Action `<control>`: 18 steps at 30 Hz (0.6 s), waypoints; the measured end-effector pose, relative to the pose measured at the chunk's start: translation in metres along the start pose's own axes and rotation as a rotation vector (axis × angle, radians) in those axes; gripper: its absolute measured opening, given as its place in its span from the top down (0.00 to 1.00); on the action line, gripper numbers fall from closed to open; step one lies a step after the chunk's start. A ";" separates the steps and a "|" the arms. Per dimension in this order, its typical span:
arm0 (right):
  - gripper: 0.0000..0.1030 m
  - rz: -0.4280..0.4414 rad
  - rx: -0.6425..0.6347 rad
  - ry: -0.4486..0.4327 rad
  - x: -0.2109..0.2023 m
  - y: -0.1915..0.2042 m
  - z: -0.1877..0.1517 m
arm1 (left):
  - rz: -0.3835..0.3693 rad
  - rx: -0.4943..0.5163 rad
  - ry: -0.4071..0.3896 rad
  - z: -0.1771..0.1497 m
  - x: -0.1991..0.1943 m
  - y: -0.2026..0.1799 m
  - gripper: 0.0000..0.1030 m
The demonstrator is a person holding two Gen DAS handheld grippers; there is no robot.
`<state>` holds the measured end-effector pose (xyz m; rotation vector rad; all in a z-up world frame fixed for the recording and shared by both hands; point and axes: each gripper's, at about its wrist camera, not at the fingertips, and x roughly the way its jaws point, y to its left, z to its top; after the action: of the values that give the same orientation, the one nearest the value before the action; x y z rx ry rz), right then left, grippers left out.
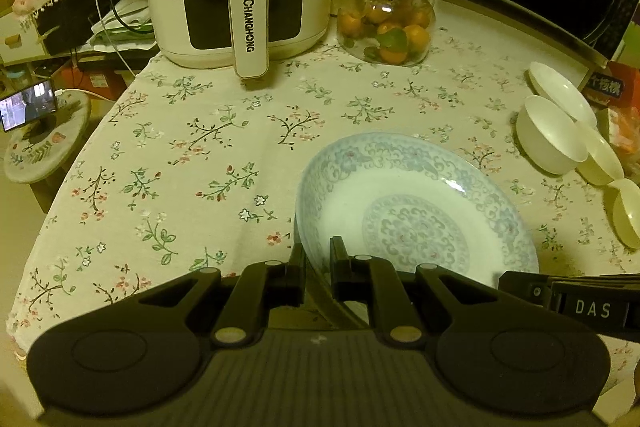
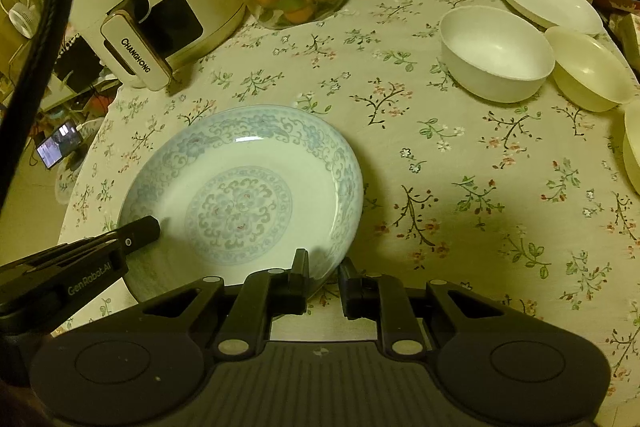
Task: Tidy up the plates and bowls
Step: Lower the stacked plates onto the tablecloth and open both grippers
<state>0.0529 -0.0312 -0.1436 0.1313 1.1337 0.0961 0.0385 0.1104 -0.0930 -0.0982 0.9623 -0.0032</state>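
Patterned plate [image 1: 416, 203]: near rim pinched between left gripper [image 1: 318, 251] and right gripper [image 2: 323, 269], both clamped, probably for a level lift toward the bowls [image 2: 494, 53].

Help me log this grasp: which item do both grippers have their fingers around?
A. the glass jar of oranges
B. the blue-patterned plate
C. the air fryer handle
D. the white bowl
B: the left gripper and right gripper each straddle the rim of the blue-patterned plate.
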 end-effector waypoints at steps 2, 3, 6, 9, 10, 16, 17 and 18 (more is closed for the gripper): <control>0.84 -0.002 -0.002 0.004 0.002 0.000 0.000 | 0.004 0.001 0.003 -0.001 0.001 0.001 0.90; 0.84 -0.002 -0.004 0.005 0.002 0.001 -0.001 | 0.005 0.004 0.001 -0.001 0.002 0.000 0.90; 0.84 -0.007 -0.013 0.002 0.002 0.000 -0.001 | 0.008 0.013 -0.004 -0.001 0.001 0.000 0.90; 0.84 -0.014 -0.019 -0.001 0.002 0.001 0.000 | 0.014 0.019 -0.006 -0.002 0.003 -0.001 0.89; 0.84 -0.019 -0.022 -0.003 0.002 0.003 0.000 | 0.017 0.021 -0.008 -0.002 0.004 -0.002 0.89; 0.83 -0.034 -0.039 -0.016 0.003 0.006 -0.003 | 0.046 0.058 -0.038 -0.008 0.003 -0.008 0.88; 0.83 -0.036 -0.041 -0.020 0.003 0.006 -0.004 | 0.053 0.066 -0.043 -0.009 0.003 -0.009 0.88; 0.83 -0.039 -0.043 -0.024 0.003 0.007 -0.005 | 0.062 0.076 -0.048 -0.010 0.003 -0.010 0.88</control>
<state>0.0498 -0.0239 -0.1468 0.0713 1.1094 0.0838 0.0328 0.0999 -0.1001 0.0013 0.9159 0.0194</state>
